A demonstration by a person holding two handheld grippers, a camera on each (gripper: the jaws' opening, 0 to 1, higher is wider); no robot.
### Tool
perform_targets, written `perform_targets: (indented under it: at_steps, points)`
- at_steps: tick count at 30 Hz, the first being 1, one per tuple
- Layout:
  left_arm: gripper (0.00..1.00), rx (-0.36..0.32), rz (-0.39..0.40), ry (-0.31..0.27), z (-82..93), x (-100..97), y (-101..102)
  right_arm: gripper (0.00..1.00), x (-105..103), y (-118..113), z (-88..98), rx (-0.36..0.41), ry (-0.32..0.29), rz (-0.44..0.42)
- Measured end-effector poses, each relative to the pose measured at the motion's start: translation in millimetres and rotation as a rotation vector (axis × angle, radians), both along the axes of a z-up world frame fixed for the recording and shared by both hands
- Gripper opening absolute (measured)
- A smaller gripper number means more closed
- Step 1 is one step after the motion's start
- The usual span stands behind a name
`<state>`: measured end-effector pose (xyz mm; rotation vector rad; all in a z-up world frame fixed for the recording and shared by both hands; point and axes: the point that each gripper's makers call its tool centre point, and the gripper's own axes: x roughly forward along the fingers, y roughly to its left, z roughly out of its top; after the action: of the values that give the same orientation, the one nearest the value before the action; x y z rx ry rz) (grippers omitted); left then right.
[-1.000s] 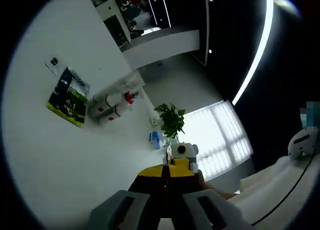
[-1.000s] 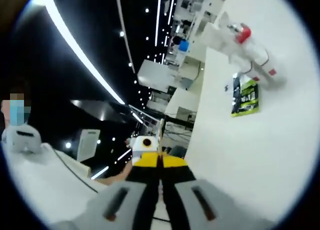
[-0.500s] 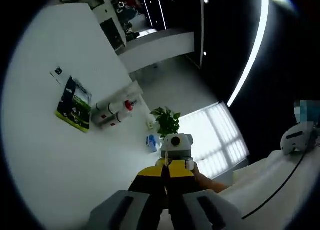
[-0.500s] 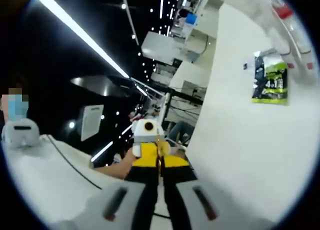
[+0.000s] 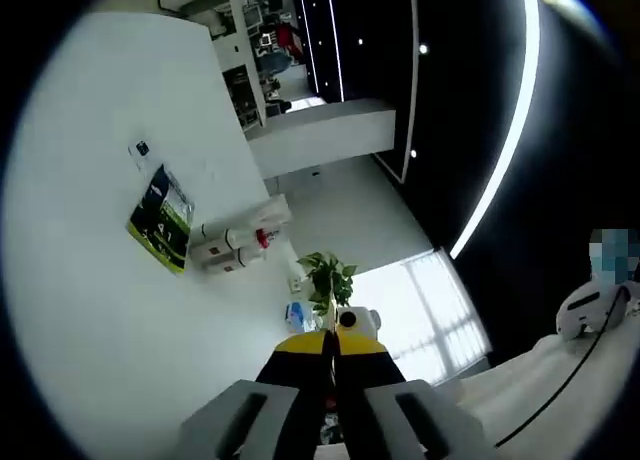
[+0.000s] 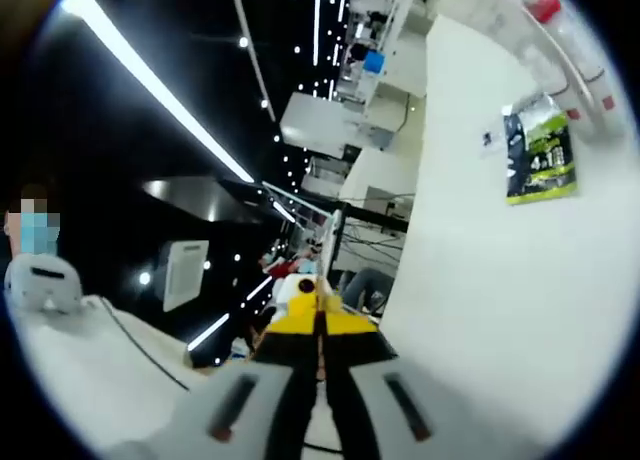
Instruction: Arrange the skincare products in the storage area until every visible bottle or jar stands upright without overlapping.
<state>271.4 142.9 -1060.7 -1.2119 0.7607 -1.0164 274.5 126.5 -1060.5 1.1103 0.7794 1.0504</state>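
Skincare bottles (image 5: 232, 248): they lie at about ten o'clock from the centre of the left gripper view, toppled on the white worktop (image 5: 90, 310), packed side by side and touching. One shows a red cap. None stands upright, so the arranging is judged not yet begun.

In the right gripper view the same bottles (image 6: 560, 40) sit at two o'clock, pressed towards the frame edge; how many there are cannot be made out.

A green and black sachet (image 5: 162, 220) lies flat just beside the bottles, on their nine o'clock side in the left gripper view. A small dark tag (image 5: 143, 149) rests near it.

Beyond the worktop edge, at six o'clock from the bottles, stand a potted plant (image 5: 325, 278) and a blue item (image 5: 297, 316), too small to identify.

Left tongs (image 5: 330, 405): closed, jaws pressed together, holding nothing. Right tongs (image 6: 320, 405): likewise closed and empty. Both sit well apart from the bottles, aimed largely off the worktop; judged a standby posture, with opening and approach needed before any grasp.
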Motion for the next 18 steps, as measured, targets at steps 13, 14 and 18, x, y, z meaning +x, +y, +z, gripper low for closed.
perform_targets:
  at_steps: [13, 14, 18]
  points:
    - [0.00, 0.068, -0.018, 0.011, -12.4, 1.0, 10, 0.00, 2, -4, -6.7, -0.039, -0.021, -0.069]
    - [0.00, 0.068, -0.020, 0.014, -13.5, 3.4, 11, 0.01, 4, -4, -8.0, -0.052, -0.023, -0.077]
    - [0.00, 0.081, -0.008, 0.022, -18.7, 15.2, 16, 0.26, 9, -9, -7.5, -0.134, -0.124, -0.135]
